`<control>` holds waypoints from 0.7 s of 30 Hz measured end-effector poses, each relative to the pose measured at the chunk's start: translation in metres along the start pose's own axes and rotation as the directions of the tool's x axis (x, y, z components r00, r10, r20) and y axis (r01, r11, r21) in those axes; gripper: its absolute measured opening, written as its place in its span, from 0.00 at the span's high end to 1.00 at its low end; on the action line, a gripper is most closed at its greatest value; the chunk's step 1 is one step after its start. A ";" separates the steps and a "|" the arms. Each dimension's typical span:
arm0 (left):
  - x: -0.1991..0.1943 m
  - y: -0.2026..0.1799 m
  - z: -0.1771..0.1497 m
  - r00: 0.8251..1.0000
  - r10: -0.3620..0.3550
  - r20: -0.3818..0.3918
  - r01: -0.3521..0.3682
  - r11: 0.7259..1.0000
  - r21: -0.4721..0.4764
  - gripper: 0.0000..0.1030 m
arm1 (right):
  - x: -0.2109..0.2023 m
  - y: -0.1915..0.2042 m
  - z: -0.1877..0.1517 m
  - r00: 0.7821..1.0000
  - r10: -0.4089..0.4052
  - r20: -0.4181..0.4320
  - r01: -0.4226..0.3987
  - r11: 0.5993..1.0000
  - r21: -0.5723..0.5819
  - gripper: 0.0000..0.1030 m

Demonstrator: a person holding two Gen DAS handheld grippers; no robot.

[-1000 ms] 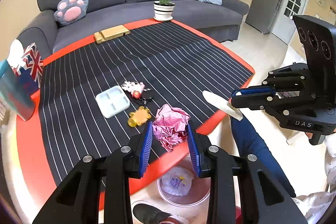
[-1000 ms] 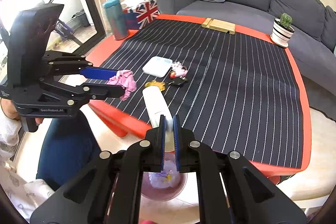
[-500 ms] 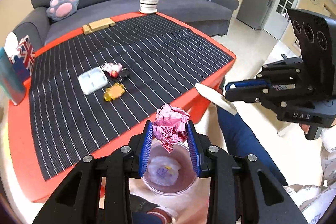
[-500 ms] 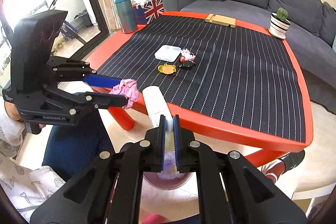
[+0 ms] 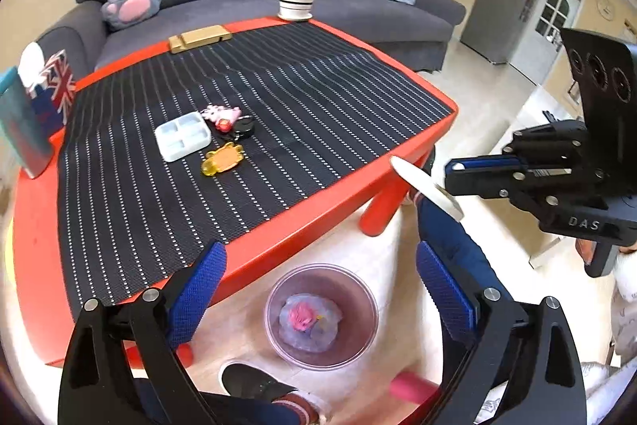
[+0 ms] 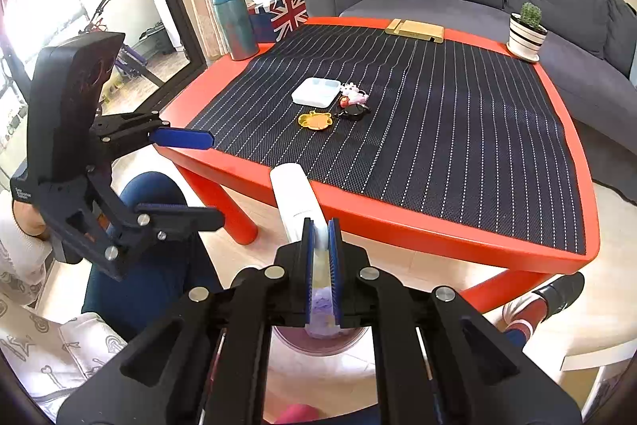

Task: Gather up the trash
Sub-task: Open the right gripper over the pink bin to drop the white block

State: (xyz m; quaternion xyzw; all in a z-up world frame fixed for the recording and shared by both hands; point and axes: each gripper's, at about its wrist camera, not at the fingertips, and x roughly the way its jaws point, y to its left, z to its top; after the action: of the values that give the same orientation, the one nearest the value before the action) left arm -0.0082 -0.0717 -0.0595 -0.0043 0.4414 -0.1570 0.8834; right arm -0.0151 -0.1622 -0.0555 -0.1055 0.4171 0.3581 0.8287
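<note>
My left gripper (image 5: 318,285) is open and empty, above a clear pink trash bin (image 5: 274,305) on the floor by the red table. A crumpled pink paper ball (image 5: 300,317) lies in the bin on other scraps. My right gripper (image 6: 320,230) is shut on a flat white wrapper (image 6: 296,198), held off the table's front edge; the wrapper also shows in the left wrist view (image 5: 426,186). The bin (image 6: 286,339) is partly hidden beneath the right gripper. In the right wrist view the left gripper (image 6: 191,178) stands at the left with its jaws wide apart.
The red table (image 5: 318,210) has a striped black mat (image 6: 438,114). On it lie a pale blue tray (image 5: 181,136), a yellow toy (image 5: 223,160) and keychains (image 5: 231,118). A cactus pot (image 6: 525,30), wooden block (image 6: 416,28), teal tumbler (image 6: 235,24) and flag tissue box (image 6: 284,12) stand at its edges. The person's legs (image 5: 450,245) and shoe (image 5: 254,383) are beside the bin.
My left gripper moved off the table edge to above the bin, then opened. The pink paper ball dropped into the bin. My right gripper kept hold of the white wrapper.
</note>
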 end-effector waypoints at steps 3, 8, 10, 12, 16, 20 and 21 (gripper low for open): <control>-0.001 0.003 0.000 1.000 0.006 0.002 -0.006 1.000 -0.007 0.08 | 0.001 0.000 -0.001 1.000 0.002 -0.002 -0.002 1.000 0.002 0.93; -0.003 0.006 -0.001 1.000 0.010 0.004 -0.010 1.000 -0.020 0.08 | 0.003 0.001 -0.001 1.000 0.008 -0.004 -0.008 1.000 0.003 0.93; -0.005 0.008 -0.002 1.000 0.011 0.006 -0.011 0.999 -0.030 0.08 | 0.003 0.002 -0.001 1.000 0.011 -0.007 -0.011 1.000 0.001 0.93; -0.007 0.010 -0.003 1.000 0.014 0.009 -0.013 0.999 -0.040 0.08 | 0.003 0.003 -0.002 1.000 0.015 -0.010 -0.015 1.000 -0.002 0.93; -0.012 0.014 -0.005 1.000 0.021 0.016 -0.020 0.999 -0.050 0.08 | 0.003 0.004 -0.002 1.000 0.023 -0.010 -0.023 1.000 -0.007 0.93; -0.017 0.020 -0.006 0.999 0.027 0.024 -0.026 0.998 -0.064 0.08 | 0.006 0.007 -0.001 0.999 0.036 -0.017 -0.036 0.999 -0.014 0.93; -0.018 0.021 -0.006 0.999 0.030 0.025 -0.028 0.997 -0.067 0.08 | 0.007 0.008 -0.001 0.999 0.043 -0.019 -0.043 0.999 -0.014 0.93</control>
State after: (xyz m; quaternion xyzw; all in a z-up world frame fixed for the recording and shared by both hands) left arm -0.0173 -0.0457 -0.0522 -0.0294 0.4349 -0.1293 0.8907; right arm -0.0188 -0.1535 -0.0601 -0.1060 0.4243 0.3778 0.8161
